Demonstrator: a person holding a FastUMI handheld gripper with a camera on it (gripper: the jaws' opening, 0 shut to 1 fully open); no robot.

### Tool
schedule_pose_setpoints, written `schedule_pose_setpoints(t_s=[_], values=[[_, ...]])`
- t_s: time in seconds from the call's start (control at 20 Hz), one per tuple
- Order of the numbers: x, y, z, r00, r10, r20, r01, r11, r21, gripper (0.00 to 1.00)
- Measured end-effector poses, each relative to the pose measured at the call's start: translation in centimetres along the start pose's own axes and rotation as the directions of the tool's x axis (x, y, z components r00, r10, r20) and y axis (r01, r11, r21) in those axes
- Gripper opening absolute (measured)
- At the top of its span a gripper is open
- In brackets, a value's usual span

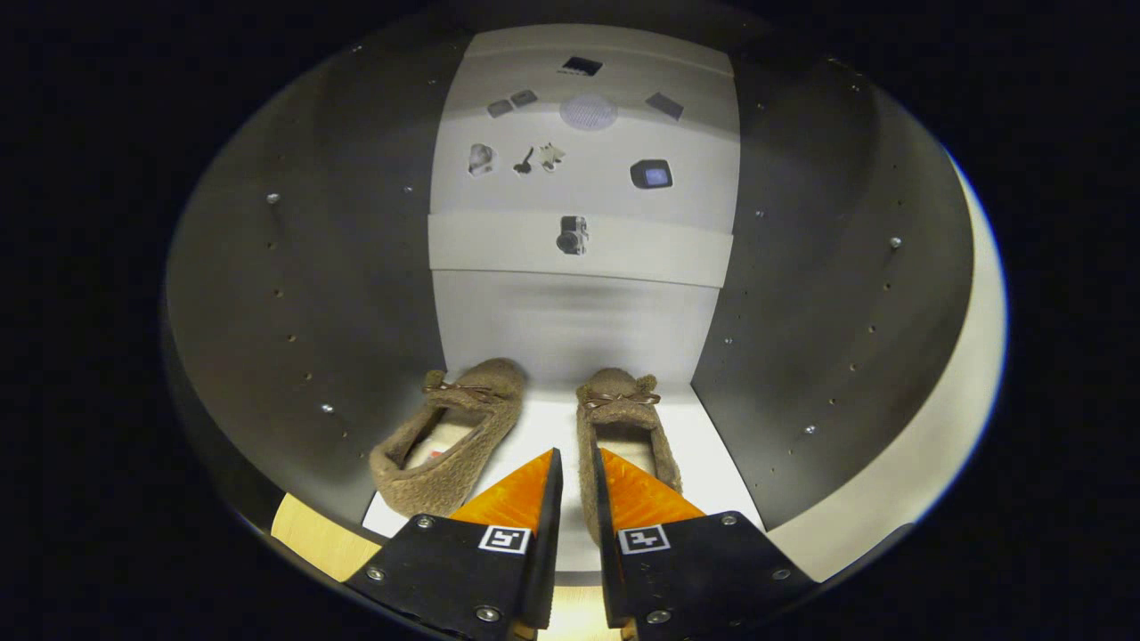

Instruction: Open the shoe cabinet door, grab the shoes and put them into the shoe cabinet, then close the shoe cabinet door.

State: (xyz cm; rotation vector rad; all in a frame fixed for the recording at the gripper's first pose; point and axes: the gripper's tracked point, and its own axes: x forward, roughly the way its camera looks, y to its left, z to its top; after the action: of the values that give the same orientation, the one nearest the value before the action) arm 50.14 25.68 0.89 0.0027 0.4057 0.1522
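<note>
Gripper view looks straight into the open shoe cabinet (802, 294), whose two dark side walls, dotted with rows of small holes and pins, flank a pale back panel (570, 325). Two fuzzy brown slippers sit side by side on the cabinet's white floor (712, 463), toes toward the back panel and heels toward the camera. The left slipper (450, 436) is angled, its heel swung outward toward the left wall, and its toe lies close to the back panel. The right slipper (623, 418) lies nearly straight, its toe also close to the back panel. Each has a small brown bow across the top of the toe. The two slippers are apart, with a strip of white floor between them.

The claw (576, 467) is nearly closed, with only a narrow gap between its two fingers, and it grips nothing. Its tips reach in over the front of the cabinet floor: the left finger (517, 494) lies over the bare strip between the slippers, and the right finger (637, 494) overlaps the heel end of the right slipper in the view; whether it touches the slipper I cannot tell.

Higher up on the back panel a lighter band (659, 254) runs across, bearing a small printed camera picture (572, 234). Above it are more small printed pictures, among them a key (524, 162) and a round patterned disc (588, 111). A strip of pale wood (312, 534) shows at the cabinet's lower left front edge.
</note>
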Motion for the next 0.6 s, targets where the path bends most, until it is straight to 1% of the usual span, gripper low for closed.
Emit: schedule_pose_setpoints(t_s=[0.3,0.6], values=[[-6.1,0.4,-1.3,1.0,-0.01,0.026,0.009,1.0,0.021,0.23],[-12.2,0.4,-3.0,0.998,-0.039,0.054,0.037,0.999,0.039,0.23]])
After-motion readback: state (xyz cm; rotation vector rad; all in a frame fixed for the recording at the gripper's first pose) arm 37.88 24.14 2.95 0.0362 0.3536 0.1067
